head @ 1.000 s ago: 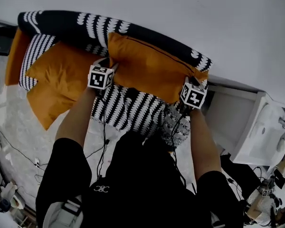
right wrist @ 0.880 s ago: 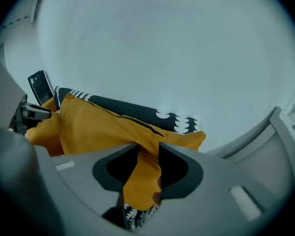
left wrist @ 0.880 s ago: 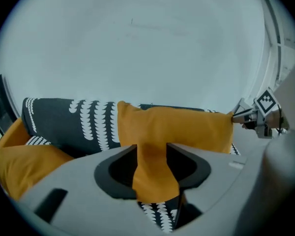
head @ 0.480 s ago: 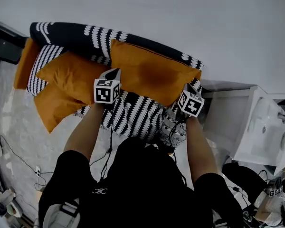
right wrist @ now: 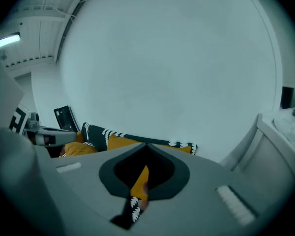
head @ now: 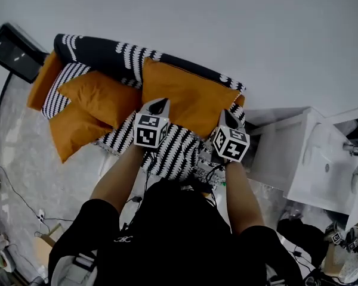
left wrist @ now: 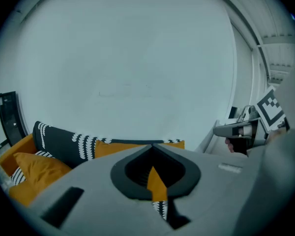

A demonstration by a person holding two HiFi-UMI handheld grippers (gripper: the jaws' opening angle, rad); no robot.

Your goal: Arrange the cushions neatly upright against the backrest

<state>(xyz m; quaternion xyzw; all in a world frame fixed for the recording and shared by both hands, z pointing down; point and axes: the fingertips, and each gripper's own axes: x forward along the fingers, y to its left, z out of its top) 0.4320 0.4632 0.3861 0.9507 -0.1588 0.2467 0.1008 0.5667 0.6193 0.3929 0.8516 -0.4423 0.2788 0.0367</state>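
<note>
Head view: camera sits above the person and faces steeply down past torso and forearms onto the sofa [head: 101, 45], which lies a little way off. Left gripper view: camera rides behind the left gripper [left wrist: 152, 147] and looks along its jaws at the white wall [left wrist: 137, 58]. The sofa is low in frame and the right gripper [left wrist: 246, 129] is at the right edge. Right gripper view mirrors this, with the left gripper at its left edge. All three share the sofa backrest and the large orange cushion [head: 188, 97].
</note>
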